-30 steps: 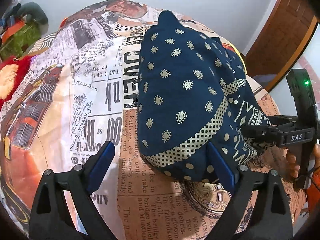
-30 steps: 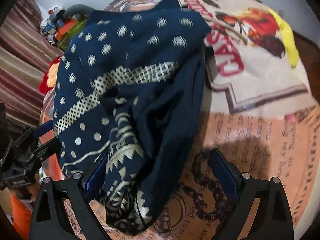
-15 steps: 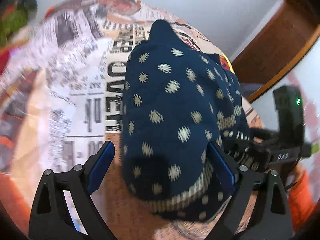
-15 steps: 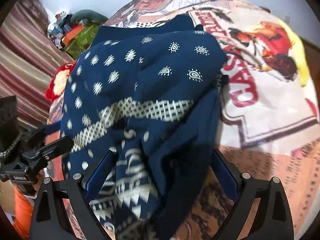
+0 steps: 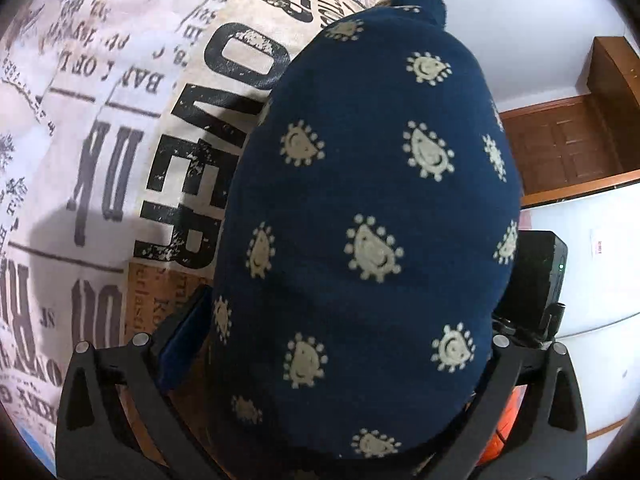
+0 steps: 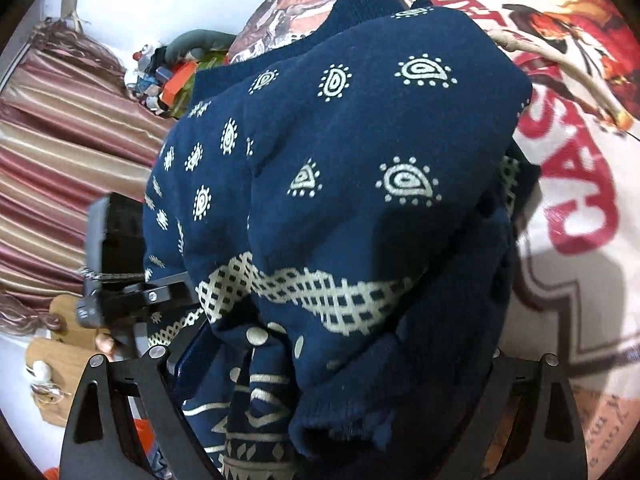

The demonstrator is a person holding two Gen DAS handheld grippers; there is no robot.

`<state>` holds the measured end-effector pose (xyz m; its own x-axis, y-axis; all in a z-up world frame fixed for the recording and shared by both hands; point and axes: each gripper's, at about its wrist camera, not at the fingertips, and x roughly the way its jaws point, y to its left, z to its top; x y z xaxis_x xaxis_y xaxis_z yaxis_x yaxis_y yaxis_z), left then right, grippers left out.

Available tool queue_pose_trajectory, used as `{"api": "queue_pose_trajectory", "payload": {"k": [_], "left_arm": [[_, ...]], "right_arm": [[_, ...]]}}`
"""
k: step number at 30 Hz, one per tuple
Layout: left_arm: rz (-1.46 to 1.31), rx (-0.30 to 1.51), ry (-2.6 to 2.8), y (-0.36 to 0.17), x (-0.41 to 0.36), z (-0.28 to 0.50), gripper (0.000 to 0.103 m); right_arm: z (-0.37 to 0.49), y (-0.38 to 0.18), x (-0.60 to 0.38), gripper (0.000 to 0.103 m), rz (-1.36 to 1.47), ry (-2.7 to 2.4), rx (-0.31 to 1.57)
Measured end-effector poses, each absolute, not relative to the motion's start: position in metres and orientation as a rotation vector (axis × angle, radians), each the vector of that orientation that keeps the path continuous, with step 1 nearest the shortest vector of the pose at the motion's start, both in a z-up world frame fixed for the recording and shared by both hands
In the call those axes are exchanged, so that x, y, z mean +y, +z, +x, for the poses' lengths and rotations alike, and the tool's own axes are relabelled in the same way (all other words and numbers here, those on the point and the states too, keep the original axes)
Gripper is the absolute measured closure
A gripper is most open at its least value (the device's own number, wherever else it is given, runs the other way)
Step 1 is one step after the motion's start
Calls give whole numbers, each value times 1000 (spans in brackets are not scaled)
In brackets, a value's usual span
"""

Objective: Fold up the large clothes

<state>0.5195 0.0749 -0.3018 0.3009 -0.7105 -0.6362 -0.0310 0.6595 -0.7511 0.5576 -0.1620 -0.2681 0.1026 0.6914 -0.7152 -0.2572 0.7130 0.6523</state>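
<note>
A navy blue garment [image 5: 360, 220] with cream paisley prints fills the left wrist view, bunched up between the open jaws of my left gripper [image 5: 332, 320]. In the right wrist view the same garment [image 6: 360, 200] shows a cream lattice band and drapes between the wide jaws of my right gripper [image 6: 332, 352]. The cloth hides the fingertips of both grippers. The left gripper's body [image 6: 120, 280] shows at the left of the right wrist view; the right gripper's body [image 5: 536, 280] shows at the right of the left wrist view.
The garment lies on a bed covered with a newspaper-print sheet [image 5: 120, 120], with red lettering [image 6: 580, 200] on its far side. Striped curtains [image 6: 60, 160] and a pile of toys [image 6: 168, 76] stand at the left. A wooden door [image 5: 568, 152] is at the right.
Both grippers have pushed forward into the garment, which now fills each view and covers the fingertips. The two grippers have come closer together.
</note>
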Motion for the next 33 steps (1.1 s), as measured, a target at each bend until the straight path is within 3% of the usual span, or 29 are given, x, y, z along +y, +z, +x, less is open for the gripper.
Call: {"api": "queue_pose_trajectory", "payload": {"k": [1,4,6,9,15,24,33], "left_arm": [[-750,1192,-508,-301,74,519,0],[-781,1182,-510,-294,73,515,17],[-746,1163,-492,-281,72,509,24],[-705,1145,-475,-262,71,495,28],[-659,1101,-471,-220,85,459,30],[-641,985,-426,-155,134,397,30],[-710,1005,-344,-177,196,346,30]], "right_arm": [[559,-270,-165,13,427,733,1285],[561,-274,-166,24,463,738,1286],[562,-278,-169,41,529,760,1295],[556,-274,-170,54,553,777,1292],[530,-242,-148,60,496,828,1267],[486,-169,-91,60,404,906,1188],[446,-154,-10,60,329,954,1202]]}}
